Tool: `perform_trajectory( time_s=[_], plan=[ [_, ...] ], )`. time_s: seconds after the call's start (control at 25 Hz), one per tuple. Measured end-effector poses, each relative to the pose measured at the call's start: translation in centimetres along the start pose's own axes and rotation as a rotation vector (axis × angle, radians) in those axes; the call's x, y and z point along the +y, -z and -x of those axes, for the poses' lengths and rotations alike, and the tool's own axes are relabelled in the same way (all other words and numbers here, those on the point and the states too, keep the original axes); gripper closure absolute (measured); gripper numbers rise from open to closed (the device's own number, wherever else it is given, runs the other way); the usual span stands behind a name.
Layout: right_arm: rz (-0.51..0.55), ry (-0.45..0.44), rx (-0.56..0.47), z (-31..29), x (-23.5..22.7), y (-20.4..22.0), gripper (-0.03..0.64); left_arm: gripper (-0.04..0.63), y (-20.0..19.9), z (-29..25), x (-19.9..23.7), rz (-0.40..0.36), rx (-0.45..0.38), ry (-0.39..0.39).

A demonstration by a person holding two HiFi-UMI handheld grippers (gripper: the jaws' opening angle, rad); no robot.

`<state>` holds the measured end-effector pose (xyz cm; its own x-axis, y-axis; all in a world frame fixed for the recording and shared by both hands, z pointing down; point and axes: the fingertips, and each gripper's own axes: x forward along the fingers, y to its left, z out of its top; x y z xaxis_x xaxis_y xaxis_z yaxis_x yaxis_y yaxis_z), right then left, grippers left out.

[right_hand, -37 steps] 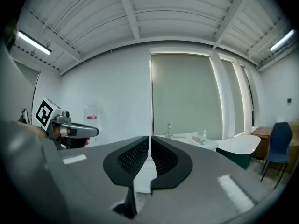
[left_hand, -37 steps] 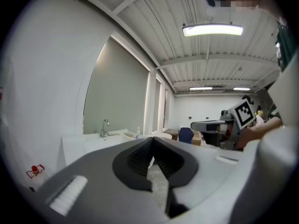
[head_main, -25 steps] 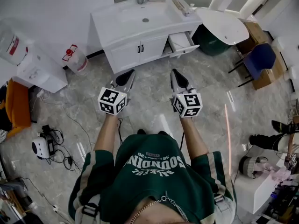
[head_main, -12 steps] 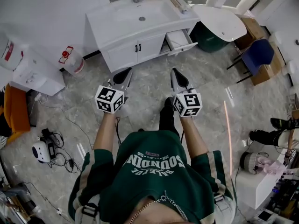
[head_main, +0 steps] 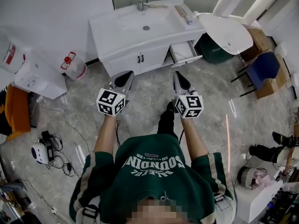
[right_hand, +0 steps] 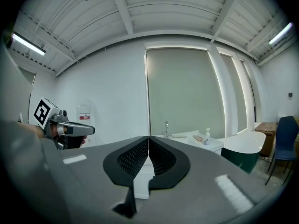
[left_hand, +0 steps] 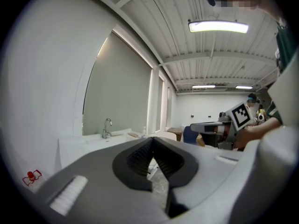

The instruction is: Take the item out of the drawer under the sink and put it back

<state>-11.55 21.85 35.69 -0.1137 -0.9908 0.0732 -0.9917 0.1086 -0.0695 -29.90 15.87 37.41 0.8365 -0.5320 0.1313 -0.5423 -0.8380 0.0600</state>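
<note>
Jaws on the left gripper (head_main: 126,76) and right gripper (head_main: 179,77) are both closed on nothing. Ahead of the right tips, the white pulled-out vanity drawer (head_main: 186,53) hides its item; weight and hold point are guesswork.

The person stands with the left forearm (head_main: 105,135) and right forearm (head_main: 194,140) held out in front, side by side and apart. The left gripper (head_main: 124,76) points toward 1 o'clock and the right gripper (head_main: 180,77) toward 11 o'clock, so their tips lean slightly inward. Both run roughly level. Each pair of jaws is closed tip to tip, with nothing between them.
</note>
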Motion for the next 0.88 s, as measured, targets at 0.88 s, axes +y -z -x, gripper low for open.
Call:
perform_trajectory(
  time_s=[0.88],
  plan=[
    [-0.031,-0.258,0.073,-29.6,-25.6,-3.9,0.612,0.546,-4.5,-34.4,9.8,0.063,0.057,-0.2]
  ],
)
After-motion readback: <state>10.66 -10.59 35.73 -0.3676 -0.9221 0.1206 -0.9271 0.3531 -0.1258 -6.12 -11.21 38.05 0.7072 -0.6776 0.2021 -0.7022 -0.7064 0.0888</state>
